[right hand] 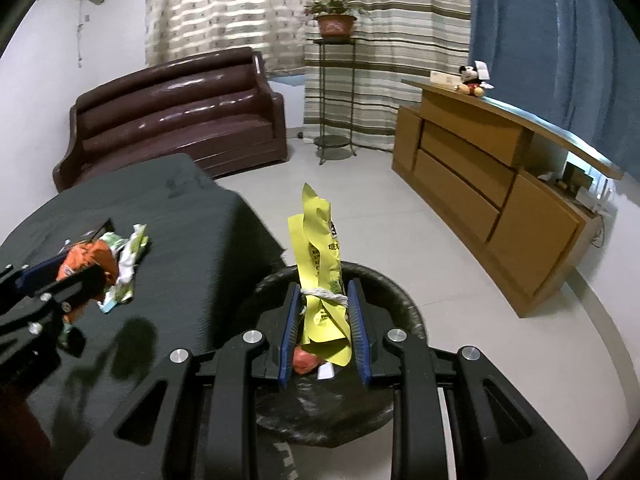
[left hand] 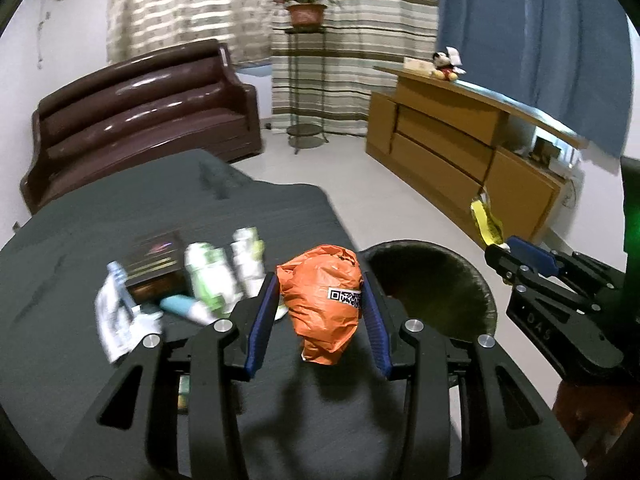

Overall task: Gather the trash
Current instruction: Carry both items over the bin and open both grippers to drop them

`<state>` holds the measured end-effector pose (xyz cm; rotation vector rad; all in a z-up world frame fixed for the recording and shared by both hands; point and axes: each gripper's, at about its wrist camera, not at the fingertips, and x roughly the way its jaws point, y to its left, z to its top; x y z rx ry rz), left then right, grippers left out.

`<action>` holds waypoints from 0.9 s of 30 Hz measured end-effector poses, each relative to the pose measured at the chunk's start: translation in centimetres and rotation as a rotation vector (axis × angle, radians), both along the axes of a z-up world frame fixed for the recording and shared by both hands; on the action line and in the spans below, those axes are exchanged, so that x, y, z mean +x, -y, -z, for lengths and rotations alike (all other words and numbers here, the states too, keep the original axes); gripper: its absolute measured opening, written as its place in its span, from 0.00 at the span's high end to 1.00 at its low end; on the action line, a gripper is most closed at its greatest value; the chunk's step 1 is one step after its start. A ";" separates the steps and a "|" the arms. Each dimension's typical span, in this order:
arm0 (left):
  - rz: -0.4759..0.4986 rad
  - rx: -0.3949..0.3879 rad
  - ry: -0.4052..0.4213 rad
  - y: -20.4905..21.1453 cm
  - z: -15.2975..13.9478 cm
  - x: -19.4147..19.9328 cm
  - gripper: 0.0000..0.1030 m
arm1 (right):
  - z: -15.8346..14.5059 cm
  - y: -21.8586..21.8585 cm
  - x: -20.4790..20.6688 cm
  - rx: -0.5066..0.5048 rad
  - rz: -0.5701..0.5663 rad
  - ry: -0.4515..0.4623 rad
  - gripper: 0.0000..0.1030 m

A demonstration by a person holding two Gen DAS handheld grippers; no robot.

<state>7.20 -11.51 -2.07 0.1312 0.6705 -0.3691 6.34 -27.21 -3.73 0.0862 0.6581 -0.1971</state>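
- Clamping an orange crumpled bag point(left hand: 322, 304) between its blue pads, the left claw point(left hand: 320, 312) holds it above the bench's point(left hand: 280, 208) right edge, just beside the black bin point(left hand: 432, 280).
- Right claw point(right hand: 323, 320) grips a yellow wrapper point(right hand: 320, 256), long axis upright, directly over the bin's mouth, so it is nearer to dropping.
- More litter point(left hand: 216, 276) lies on the bench, toward its left side.

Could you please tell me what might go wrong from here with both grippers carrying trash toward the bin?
1. The left gripper pinches the crumpled orange bag over the table; it could slip out short of the bin.
2. The tall yellow wrapper in the right gripper may catch the rim.
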 end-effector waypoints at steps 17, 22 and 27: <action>0.050 0.073 -0.039 7.4 2.8 4.1 0.61 | 2.3 3.8 2.0 0.058 0.029 -0.029 0.75; 0.069 0.066 -0.079 7.8 3.6 4.9 0.60 | 2.8 4.4 2.3 0.080 0.034 -0.035 0.73; 0.041 0.055 -0.091 7.6 3.6 5.3 0.48 | 3.0 4.9 2.4 0.096 0.044 -0.032 0.63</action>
